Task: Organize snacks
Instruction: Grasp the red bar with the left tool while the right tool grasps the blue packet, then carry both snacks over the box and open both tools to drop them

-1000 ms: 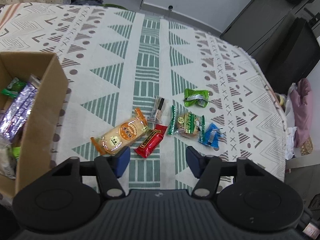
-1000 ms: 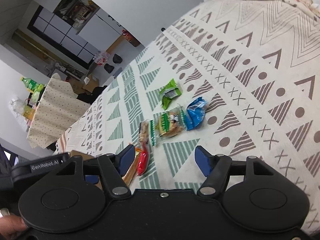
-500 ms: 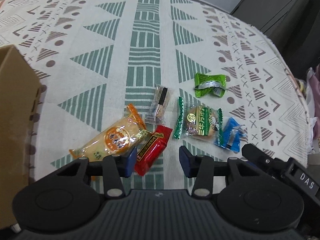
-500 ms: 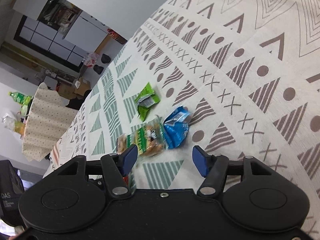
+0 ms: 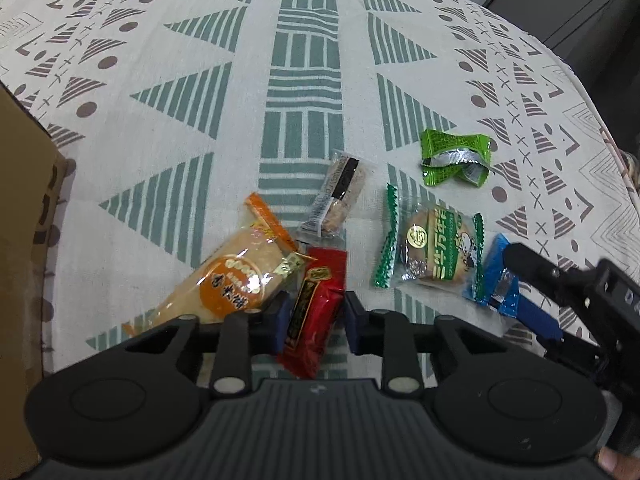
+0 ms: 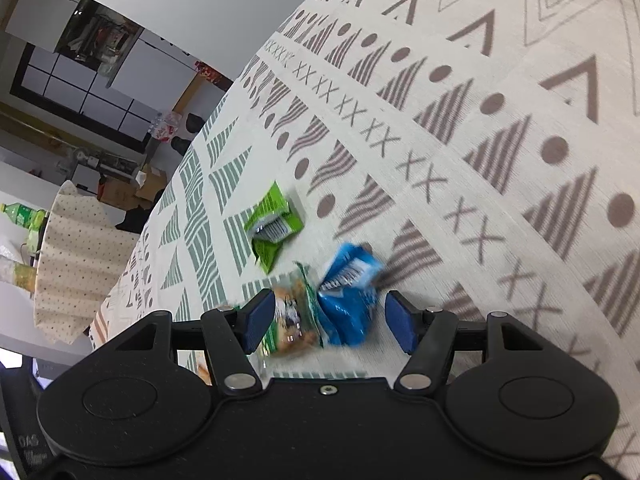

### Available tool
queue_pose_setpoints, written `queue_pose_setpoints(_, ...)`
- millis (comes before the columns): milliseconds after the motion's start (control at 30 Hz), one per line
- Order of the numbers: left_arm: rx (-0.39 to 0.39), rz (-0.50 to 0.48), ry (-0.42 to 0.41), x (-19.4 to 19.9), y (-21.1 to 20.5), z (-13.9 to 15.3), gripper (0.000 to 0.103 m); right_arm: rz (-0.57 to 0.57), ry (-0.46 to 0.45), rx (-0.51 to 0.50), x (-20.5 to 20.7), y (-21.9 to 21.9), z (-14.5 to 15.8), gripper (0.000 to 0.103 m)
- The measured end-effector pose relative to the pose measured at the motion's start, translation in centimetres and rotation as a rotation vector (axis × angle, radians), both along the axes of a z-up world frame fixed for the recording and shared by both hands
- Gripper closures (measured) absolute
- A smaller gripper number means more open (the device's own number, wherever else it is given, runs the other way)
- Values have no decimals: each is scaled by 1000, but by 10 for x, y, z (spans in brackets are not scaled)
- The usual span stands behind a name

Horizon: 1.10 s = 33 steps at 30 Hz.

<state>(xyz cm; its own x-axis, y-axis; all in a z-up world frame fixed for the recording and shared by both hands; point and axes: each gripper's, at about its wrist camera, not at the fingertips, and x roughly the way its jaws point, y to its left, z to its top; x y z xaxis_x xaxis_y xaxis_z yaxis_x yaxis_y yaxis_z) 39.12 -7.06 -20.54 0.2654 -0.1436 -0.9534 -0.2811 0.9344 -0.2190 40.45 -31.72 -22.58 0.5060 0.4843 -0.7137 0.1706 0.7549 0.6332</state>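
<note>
Soft, even indoor light is falling on my tablecloth (image 5: 160, 92); fisheye edges are bending, and the blue packet (image 6: 348, 300) is blurring.

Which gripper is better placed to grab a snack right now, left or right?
Left. Its fingers already straddle the red snack packet alone. The right gripper is open around both the blue packet and the green-edged cookie packet.

Red packet (image 5: 314, 312); orange-and-clear cracker pack (image 5: 236, 276); green wrapper (image 5: 456, 156); blue packet (image 6: 350, 300); cream tablecloth (image 5: 160, 60), green-brown geometric print.
</note>
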Motion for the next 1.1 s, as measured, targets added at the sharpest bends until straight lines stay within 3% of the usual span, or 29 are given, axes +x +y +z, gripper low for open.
queue_pose_setpoints(100,5,3,-11,1,1,4,84,-2,32,-33,5,2,-2,75)
queue_pose_setpoints(133,7,6,-18,1,1,6,86,-4,35,-30,4,1,-2,76)
queue_pose_setpoints(533,-38,24,-99,-20,9,43,88,13,-11,-70,-32,8,34,77)
queue_pose_setpoints(1100,-66,41,-255,-60,37,113,88,75,-162,-113,-74,34,111,77)
